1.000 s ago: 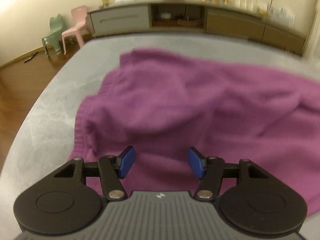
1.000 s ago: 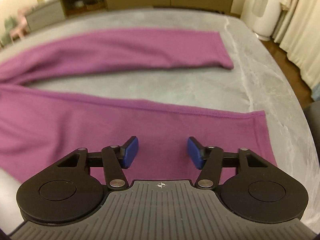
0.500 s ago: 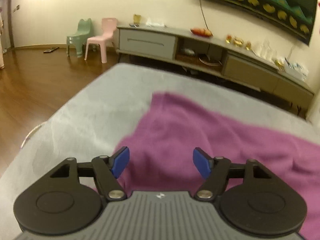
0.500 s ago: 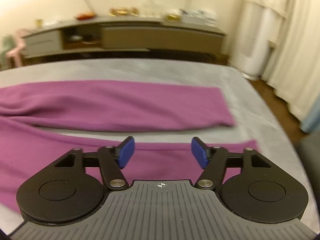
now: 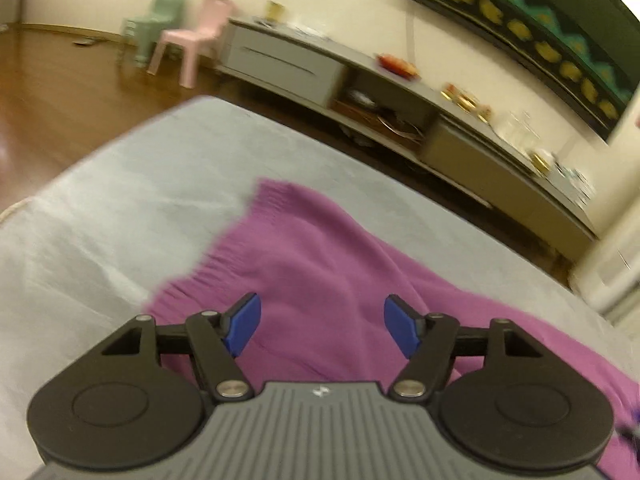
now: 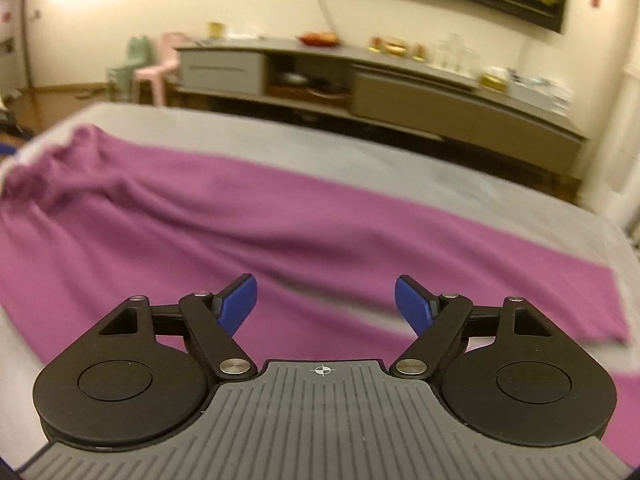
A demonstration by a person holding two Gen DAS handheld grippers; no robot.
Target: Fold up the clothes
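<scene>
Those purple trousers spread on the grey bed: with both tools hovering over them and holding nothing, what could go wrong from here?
1. The purple trousers already lie bunched near the waistband; folding over those wrinkles would probably give a lumpy fold.
2. The left tool is open and empty, and the right tool is opening with nothing between its fingers; a shallow pinch might catch only the top layer.
3. One trouser leg ends near the edge of the bed and could slip off if dragged.

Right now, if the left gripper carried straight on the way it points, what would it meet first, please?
Most likely the purple garment spread on the grey bed. The left gripper is open, tilted down over the fabric with nothing between the pads; depth is hard to judge.
</scene>
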